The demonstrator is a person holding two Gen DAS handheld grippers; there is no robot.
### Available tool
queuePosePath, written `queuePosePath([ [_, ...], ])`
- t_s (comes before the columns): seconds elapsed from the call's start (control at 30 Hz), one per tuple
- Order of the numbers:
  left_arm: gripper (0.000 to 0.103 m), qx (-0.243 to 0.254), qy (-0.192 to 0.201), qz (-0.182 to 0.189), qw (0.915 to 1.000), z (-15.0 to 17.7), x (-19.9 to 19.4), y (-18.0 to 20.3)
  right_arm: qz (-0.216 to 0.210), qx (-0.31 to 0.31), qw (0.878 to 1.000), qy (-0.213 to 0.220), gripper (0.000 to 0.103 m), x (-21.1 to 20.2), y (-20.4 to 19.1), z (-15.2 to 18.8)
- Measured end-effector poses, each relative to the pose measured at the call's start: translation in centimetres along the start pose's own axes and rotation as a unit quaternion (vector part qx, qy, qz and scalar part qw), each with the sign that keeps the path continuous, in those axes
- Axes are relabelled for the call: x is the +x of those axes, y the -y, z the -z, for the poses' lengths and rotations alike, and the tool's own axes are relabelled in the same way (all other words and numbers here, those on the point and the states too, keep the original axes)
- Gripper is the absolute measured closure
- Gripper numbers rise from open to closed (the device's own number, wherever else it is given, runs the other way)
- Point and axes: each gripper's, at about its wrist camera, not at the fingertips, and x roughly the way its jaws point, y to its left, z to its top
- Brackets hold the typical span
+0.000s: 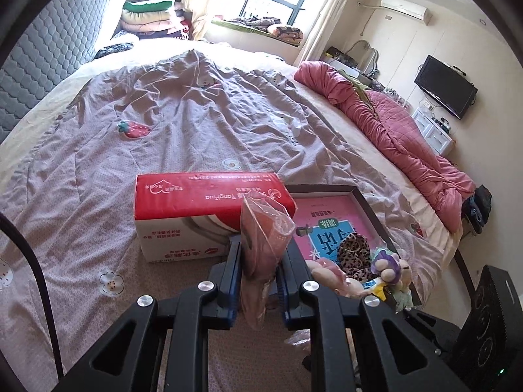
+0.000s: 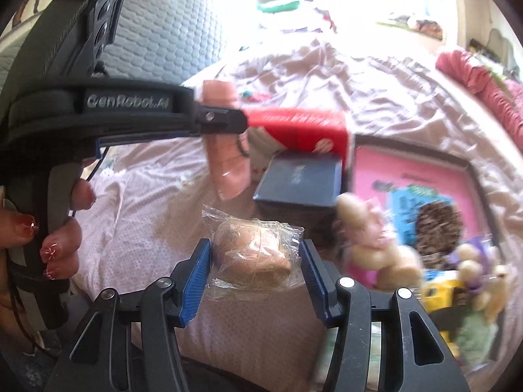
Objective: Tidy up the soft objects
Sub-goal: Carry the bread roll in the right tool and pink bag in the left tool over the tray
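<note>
Left gripper (image 1: pixel 260 254): pinched pink bagged item (image 1: pixel 261 232).
Right gripper (image 2: pixel 253 271): spread around bagged bun (image 2: pixel 251 254).
Tray (image 1: pixel 372 209): partly filled; both items unplaced.

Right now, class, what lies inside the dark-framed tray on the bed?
Inside the tray lies a pink booklet, with a leopard-print item and small plush toys on top. They hide the booklet's near end.

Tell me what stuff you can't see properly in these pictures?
- Plush toys, right wrist view: motion blur smears them; what each one is, unclear.
- Pink bagged item in the left gripper, left wrist view: crinkled plastic hides what's inside.
- Wrapped bundle between the right gripper fingers: whether the pads touch it, unclear.
- Tray: its near end is covered by toys.
</note>
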Motion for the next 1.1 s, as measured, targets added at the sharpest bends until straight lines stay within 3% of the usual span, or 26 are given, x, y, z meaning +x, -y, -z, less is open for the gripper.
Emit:
queuePosePath([
  [0.23,0.083,0.032,0.007,0.015,0.9994,0.3,-0.7,3.7,0.064,0.039,0.996,0.049,0.047,-4.9,4.8,-0.9],
  [0.47,0.083,0.059,-0.004,0.032,0.9977,1.1,0.4,7.8,0.105,0.096,0.986,0.083,0.047,-9.5,10.7,0.4],
  [0.8,0.083,0.097,-0.034,0.028,0.9943,2.7,3.1,12.1,0.119,0.124,0.981,0.093,0.047,-11.1,14.2,2.4],
  [1.1,0.083,0.11,-0.061,0.018,0.9919,3.6,5.8,13.8,0.108,0.14,0.981,0.082,0.047,-10.3,15.7,4.0],
])
